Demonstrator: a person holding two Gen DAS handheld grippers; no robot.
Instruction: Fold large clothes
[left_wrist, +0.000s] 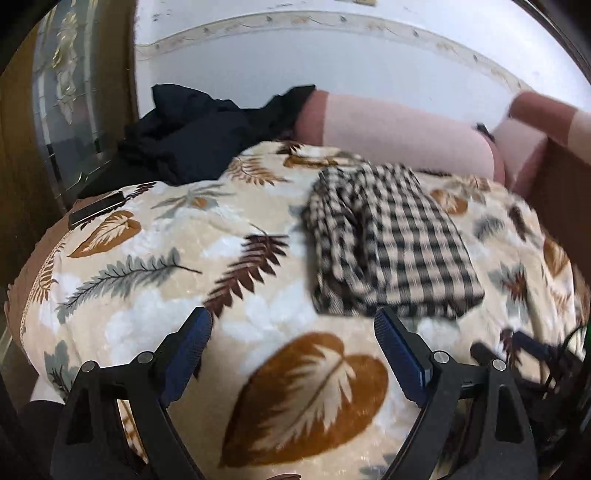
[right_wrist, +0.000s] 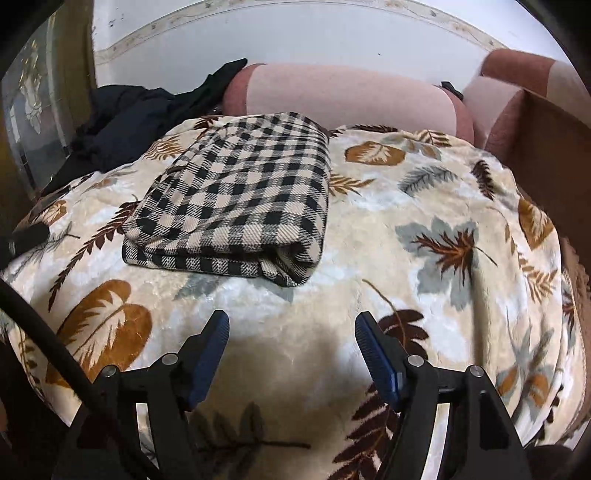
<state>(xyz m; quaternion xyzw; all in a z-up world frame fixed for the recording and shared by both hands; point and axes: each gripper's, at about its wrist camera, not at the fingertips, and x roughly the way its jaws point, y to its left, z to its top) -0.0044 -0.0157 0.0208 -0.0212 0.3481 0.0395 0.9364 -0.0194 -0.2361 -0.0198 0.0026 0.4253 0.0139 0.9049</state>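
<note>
Leaf-print blanket (right_wrist: 369, 229) lies under my left gripper (left_wrist: 293, 325) and right gripper (right_wrist: 291, 328), both wide open, empty (seemingly), folded checked garment (right_wrist: 240, 199) just ahead.

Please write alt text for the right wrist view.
A folded checked garment lies on a leaf-print blanket. The right gripper hangs open and empty in front of it; a pink bolster and dark clothes lie behind.

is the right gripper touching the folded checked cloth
Apart. The right wrist view shows the right gripper open, with bare leaf-print blanket between its fingertips and the checked cloth.
</note>
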